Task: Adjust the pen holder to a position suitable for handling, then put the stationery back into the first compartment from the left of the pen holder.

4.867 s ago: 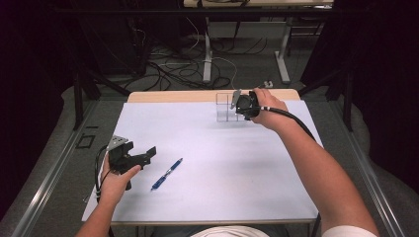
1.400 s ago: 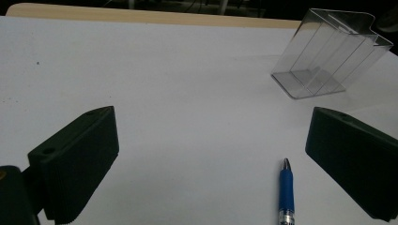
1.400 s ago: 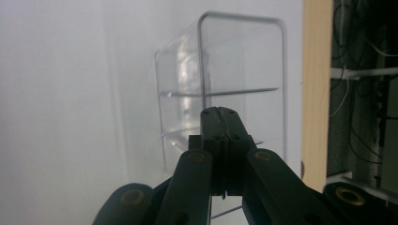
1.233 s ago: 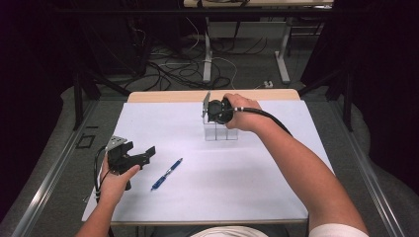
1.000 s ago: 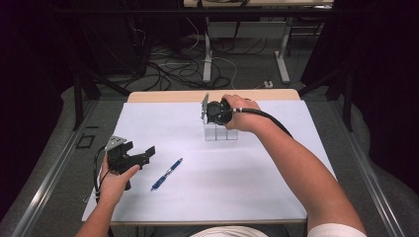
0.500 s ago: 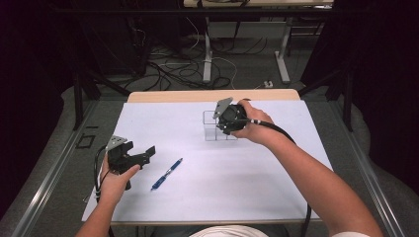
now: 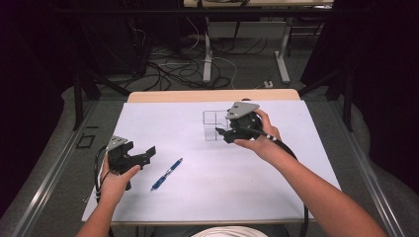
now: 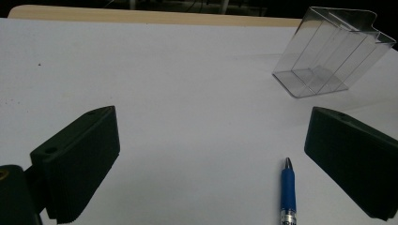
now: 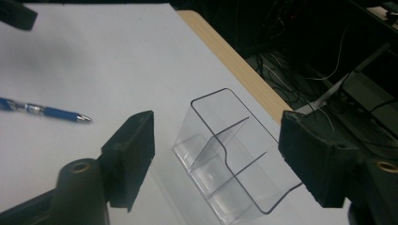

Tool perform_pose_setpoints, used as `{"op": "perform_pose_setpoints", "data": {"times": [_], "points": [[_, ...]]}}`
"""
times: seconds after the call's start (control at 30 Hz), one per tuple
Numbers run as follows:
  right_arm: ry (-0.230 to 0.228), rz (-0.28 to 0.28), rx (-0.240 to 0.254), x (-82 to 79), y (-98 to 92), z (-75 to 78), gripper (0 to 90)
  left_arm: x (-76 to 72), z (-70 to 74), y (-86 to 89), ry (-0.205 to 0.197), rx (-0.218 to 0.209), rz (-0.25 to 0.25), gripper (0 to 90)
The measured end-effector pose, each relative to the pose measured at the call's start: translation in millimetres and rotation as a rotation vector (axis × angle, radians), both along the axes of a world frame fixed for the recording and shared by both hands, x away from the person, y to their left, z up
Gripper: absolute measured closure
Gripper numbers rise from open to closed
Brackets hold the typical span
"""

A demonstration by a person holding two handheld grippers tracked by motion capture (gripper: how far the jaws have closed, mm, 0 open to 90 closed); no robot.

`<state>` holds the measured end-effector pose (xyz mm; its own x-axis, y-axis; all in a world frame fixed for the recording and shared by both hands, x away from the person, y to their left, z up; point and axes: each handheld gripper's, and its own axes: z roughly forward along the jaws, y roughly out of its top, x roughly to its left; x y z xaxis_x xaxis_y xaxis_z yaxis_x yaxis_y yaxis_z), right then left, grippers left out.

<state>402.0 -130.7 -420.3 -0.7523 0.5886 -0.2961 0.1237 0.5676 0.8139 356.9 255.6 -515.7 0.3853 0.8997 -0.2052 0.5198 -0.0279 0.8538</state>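
The right gripper (image 9: 213, 159) view reveals two dividers inside the clear plastic box (image 9: 232, 161); its jaws, just opened, stand apart beside it

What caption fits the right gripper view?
Open right hand-held gripper just released the clear divided holder; blue pen beyond.

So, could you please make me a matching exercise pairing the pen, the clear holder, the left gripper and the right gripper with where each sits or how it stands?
Things:
1. pen
2. holder
3. left gripper
4. right gripper

Descriptions:
A. clear, with dividers, towards the table's far edge
B. blue, lying flat on the white sheet
C. jaws just opened, right beside the holder, nothing between its pads
D. open near the table's left edge, next to the pen

Pairs: 1-B, 2-A, 3-D, 4-C
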Motion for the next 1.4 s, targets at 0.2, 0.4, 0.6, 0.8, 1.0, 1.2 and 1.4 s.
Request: {"op": "perform_pose_setpoints", "data": {"times": [0.2, 0.4, 0.6, 0.8, 1.0, 1.2, 1.4], "points": [[-0.072, -0.046, 0.104, -16.6, -20.0, 0.7, 17.0, -0.9, 0.1, -1.7, 0.003, 0.010, -0.004, 3.8], [-0.067, -0.144, 0.183, -28.4, -45.6, -6.6, 9.8, -1.8, 0.1, -3.9, 0.005, 0.017, -0.010, 3.9], [-0.008, -0.257, 0.247, -31.7, -77.1, -28.4, 3.3, -1.9, -0.6, -6.0, 0.006, 0.026, -0.011, 3.9], [0.079, -0.372, 0.312, -39.1, -114.6, -51.6, 6.1, -3.0, 0.6, -7.2, 0.002, 0.026, -0.011, 3.9], [0.140, -0.432, 0.309, -44.7, -135.7, -64.3, 9.0, -3.9, 1.2, -9.8, 0.004, 0.041, -0.015, 3.9], [0.150, -0.454, 0.330, -49.9, -145.0, -74.2, 5.1, -4.2, 2.6, -12.6, -0.004, 0.070, -0.028, 4.4], [0.134, -0.476, 0.301, -51.9, -148.1, -74.7, 0.0, -5.0, 5.9, -13.6, -0.011, 0.069, -0.034, 6.1]]}}
